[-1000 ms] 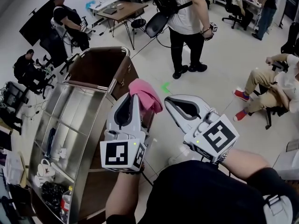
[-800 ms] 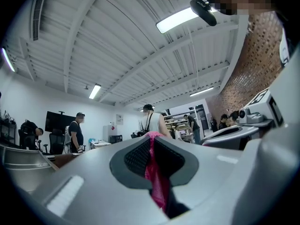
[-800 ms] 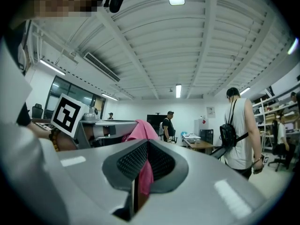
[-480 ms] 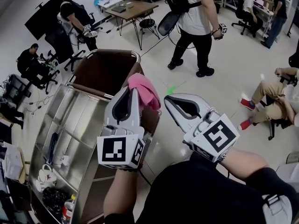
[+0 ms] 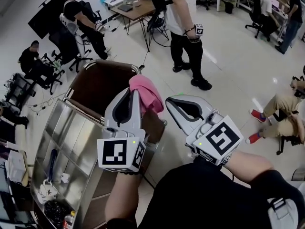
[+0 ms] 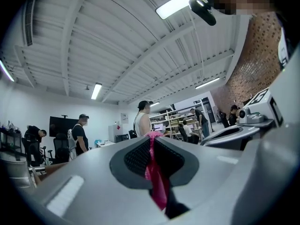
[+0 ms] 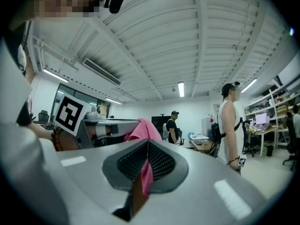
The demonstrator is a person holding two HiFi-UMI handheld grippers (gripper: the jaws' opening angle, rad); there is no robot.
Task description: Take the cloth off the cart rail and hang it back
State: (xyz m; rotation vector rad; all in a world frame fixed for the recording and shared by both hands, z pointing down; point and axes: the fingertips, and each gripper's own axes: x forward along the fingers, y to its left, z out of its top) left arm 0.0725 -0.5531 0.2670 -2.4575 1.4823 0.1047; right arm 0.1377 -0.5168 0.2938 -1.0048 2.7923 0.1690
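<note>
- The cart (image 5: 66, 128) stood to my left, its steel shelves open to the head view; a white mug (image 5: 46, 191) and a bottle (image 5: 69, 218) lay at its near left corner; a brown compartment (image 5: 100, 85) filled its far end, with the chrome rail (image 5: 136, 68) bent round the far right corner.
- My left gripper (image 5: 135, 90) was raised over the cart's right edge, tips pointing away from me; in the left gripper view its jaws were pressed together on the pink cloth (image 5: 145, 90), a strip of it running down the whole seam between them.
- The cloth bunched out past those tips and drooped to the right; it was held up in the air just near side of the far right corner, clear of the rail.
- My right gripper (image 5: 168, 100) was just beside the cloth's hanging edge, off the cart's right edge; whether it touched the cloth, the head view did not settle.
- In the right gripper view its jaws were drawn together at the tips; a pink sliver with brown under it showed low in the seam; I could not tell whether that was pinched cloth or only seen through the slit.
- A standing person (image 5: 183, 27) was on the floor beyond the cart's far end; a seated person (image 5: 281, 113) was far right.
</note>
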